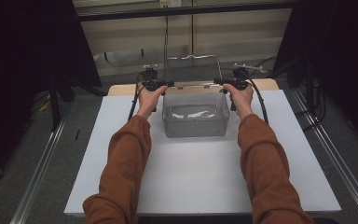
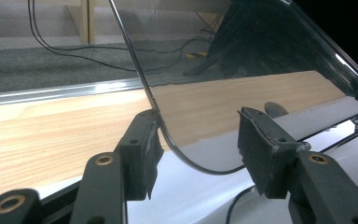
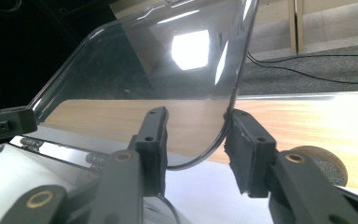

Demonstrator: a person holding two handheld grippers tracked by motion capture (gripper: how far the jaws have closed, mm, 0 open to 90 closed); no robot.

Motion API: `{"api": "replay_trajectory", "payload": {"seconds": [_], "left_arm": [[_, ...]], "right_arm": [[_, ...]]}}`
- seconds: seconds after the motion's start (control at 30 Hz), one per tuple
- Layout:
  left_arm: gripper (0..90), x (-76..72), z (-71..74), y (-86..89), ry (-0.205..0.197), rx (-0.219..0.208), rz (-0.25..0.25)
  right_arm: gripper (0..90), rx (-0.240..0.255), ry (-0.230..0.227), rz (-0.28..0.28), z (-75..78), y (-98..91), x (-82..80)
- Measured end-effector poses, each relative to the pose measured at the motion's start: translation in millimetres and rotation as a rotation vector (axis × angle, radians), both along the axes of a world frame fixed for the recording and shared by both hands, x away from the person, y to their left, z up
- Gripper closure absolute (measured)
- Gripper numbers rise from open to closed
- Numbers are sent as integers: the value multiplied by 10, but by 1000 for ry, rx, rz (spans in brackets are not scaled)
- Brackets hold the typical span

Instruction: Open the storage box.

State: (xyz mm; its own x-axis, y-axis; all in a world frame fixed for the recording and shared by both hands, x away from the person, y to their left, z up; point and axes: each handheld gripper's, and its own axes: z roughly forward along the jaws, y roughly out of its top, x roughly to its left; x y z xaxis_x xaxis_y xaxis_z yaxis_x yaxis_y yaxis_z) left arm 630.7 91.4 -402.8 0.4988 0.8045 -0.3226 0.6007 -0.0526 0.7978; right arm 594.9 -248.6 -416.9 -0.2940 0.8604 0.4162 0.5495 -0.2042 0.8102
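One clear hinged lid [image 1: 192, 70] stands upright behind its clear box [image 1: 196, 122], mid-counter [image 1: 121, 140]. Left tool [image 2: 196, 147] and right tool [image 3: 195, 142] straddle its lower corners, jaws apart, unclamped. Best withdraw both evenly, so the lid stays balanced.

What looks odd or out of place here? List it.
Nothing looks spilled or broken. The clear plastic box sits square on the white board with its hinged transparent lid standing open. The left gripper and right gripper straddle the lid's lower corners.
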Motion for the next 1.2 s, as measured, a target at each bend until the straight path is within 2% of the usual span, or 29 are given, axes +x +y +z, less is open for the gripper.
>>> {"api": "replay_trajectory", "payload": {"seconds": [0.17, 0.43, 0.63, 0.7, 0.73, 0.77, 0.8, 0.83, 0.87, 0.9, 0.93, 0.97, 1.03, 1.07, 1.13, 1.2], "left_arm": [[477, -10, 10, -5, 0, 14, 0], [459, 2, -14, 0, -6, 4, 5], [445, 7, -24, 13, -15, 23, -1], [440, 4, -28, 6, -17, 30, 0], [442, 7, -33, 9, -9, 24, -15], [490, 6, -46, -5, -6, -21, -30], [480, -4, -53, -40, -10, 5, -27], [476, -15, -56, -75, -29, 27, -11], [466, -18, -56, -106, -36, 33, -7], [432, -26, -58, -128, -49, 46, 4], [407, -30, -58, -127, -58, 57, 14], [373, -30, -60, -116, -56, 53, 21], [335, -28, -55, -81, -75, 58, 8], [304, -26, -48, -67, -93, 58, 12], [269, -24, -31, -40, -104, 40, 30], [233, -32, -18, -35, -116, 49, 37]], "right_arm": [[581, -6, -2, -12, -1, 21, -3], [575, 14, 9, -15, -9, 16, -4], [494, 46, 30, -22, -44, 12, 11], [480, 25, 15, -30, -42, 13, 9], [475, 3, 13, -28, -28, 15, 5], [485, -9, 14, -32, -19, 16, 0], [602, 13, 0, -12, -10, 10, -4], [545, 66, -6, 16, 2, 24, -5], [537, 32, -11, -6, 14, 61, -7], [479, -40, -20, -42, 21, 90, -13], [398, -52, -32, -50, 13, 102, -7], [401, -37, -40, -44, 8, 100, -6], [389, -66, -46, -56, 4, 81, -15], [371, -66, -49, -50, 0, 65, -15], [336, -70, -74, -48, 14, 43, -31], [319, -70, -82, -57, 28, 19, -51]]}}
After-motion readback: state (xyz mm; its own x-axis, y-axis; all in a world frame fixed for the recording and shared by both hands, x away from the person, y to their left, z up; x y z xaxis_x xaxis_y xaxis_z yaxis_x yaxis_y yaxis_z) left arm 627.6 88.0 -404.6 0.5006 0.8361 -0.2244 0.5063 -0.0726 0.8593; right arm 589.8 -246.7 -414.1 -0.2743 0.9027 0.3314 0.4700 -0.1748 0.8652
